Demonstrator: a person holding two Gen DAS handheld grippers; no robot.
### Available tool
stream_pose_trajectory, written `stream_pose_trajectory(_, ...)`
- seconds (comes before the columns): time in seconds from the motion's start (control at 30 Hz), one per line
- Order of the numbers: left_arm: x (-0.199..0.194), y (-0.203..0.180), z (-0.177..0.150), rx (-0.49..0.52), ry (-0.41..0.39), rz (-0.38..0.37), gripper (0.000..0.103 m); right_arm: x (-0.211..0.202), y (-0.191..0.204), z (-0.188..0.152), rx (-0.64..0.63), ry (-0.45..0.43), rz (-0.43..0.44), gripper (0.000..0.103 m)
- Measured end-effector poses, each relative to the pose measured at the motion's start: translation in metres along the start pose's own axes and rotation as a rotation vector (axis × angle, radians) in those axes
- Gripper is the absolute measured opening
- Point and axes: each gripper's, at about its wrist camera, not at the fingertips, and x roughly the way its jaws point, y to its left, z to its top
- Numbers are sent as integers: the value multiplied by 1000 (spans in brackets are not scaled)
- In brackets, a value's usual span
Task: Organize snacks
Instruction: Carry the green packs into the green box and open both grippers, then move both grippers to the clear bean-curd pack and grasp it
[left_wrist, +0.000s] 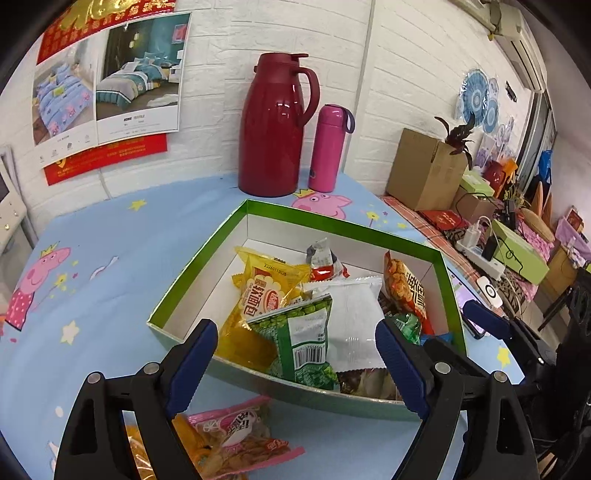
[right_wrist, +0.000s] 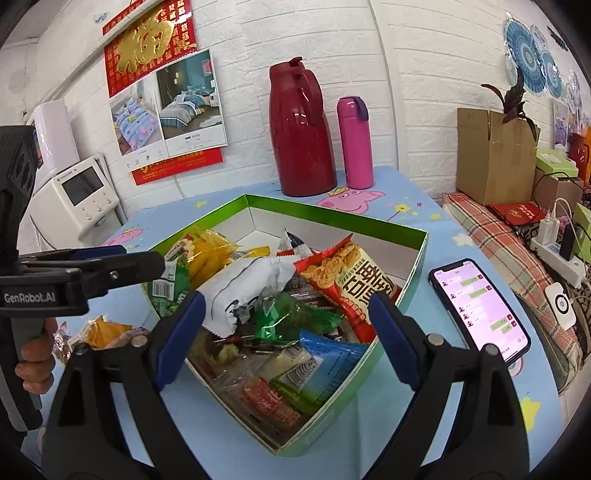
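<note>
The surface wears a light-blue cartoon-pig cloth, and a green-rimmed box full of snack packets sits at its middle. Behind the box, against the wall, a dark red thermos jug stands just beside a pink bottle. A lit smartphone lies right of the box, and loose snack packets lie at its near left.

Green-rimmed box with white inside, dark red jug, pink flask, blue cartoon-pig tablecloth.
</note>
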Motion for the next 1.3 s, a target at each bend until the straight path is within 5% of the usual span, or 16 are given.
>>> stream_pose_trajectory(0.33,-69,28,-27,-47,-19,33,89,-32,35,-6,7,-36,108,95)
stream_pose_trajectory(0.63,-110,69,-74,-76,10,122,89,-44,79,-35,-27,54,228,95)
stream_pose_trajectory(0.93,-80,120,-92,-162,95,125,89,-36,108,-63,-26,177,297,95)
stream_pose_trajectory(1.13,-36,132,-89,-164,191,48,89,-37,107,-67,-22,194,278,95)
stream_pose_trajectory(1.17,-30,131,-92,-154,210,44,86,-37,106,-67,-19,200,278,95)
stream_pose_trajectory(1.3,-29,122,-105,-123,232,-19,48,-28,107,-70,-21,230,285,95)
